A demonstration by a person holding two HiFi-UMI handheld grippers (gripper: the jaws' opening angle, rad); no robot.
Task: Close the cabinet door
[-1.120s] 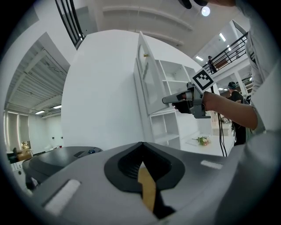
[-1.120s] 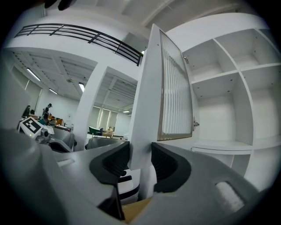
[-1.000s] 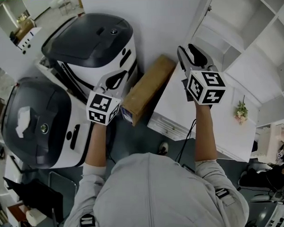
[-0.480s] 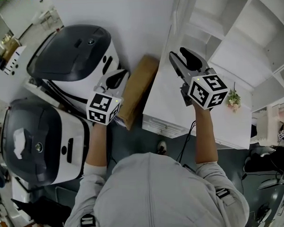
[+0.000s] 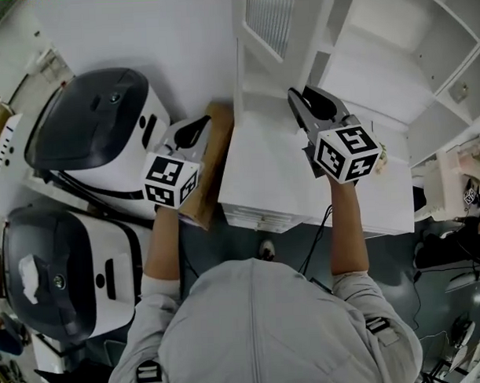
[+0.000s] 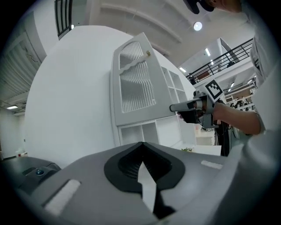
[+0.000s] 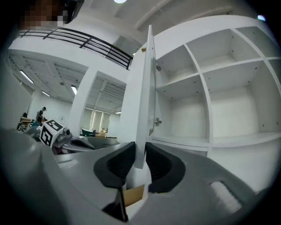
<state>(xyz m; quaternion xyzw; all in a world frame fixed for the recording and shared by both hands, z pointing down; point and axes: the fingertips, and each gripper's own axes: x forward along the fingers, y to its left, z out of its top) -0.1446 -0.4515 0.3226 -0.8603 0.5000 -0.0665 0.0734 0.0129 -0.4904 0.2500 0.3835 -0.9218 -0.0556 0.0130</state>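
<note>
The white cabinet door (image 5: 267, 17) with a louvred panel stands open from the shelf cabinet (image 5: 377, 56). In the right gripper view the door's edge (image 7: 142, 88) runs down between my right gripper's (image 7: 140, 151) jaws, which are closing onto its lower corner with the pads against it. From the head view, the right gripper (image 5: 297, 100) points at that edge. The left gripper view shows the door (image 6: 136, 83) face-on with the right gripper (image 6: 175, 107) at its lower right corner. My left gripper (image 6: 141, 144) is shut on nothing and held to the door's left (image 5: 192, 132).
A low white cabinet top (image 5: 271, 178) lies under both grippers. A brown cardboard box (image 5: 215, 148) leans beside it. Two black-and-white machines (image 5: 96, 121) (image 5: 54, 272) stand at the left. Bare open shelves (image 7: 219, 88) and a door hinge (image 7: 156, 121) are at the right.
Both grippers have swung right, away from the machines, toward the cabinet. The open door has come into the head view, and the right gripper now sits at its edge.
</note>
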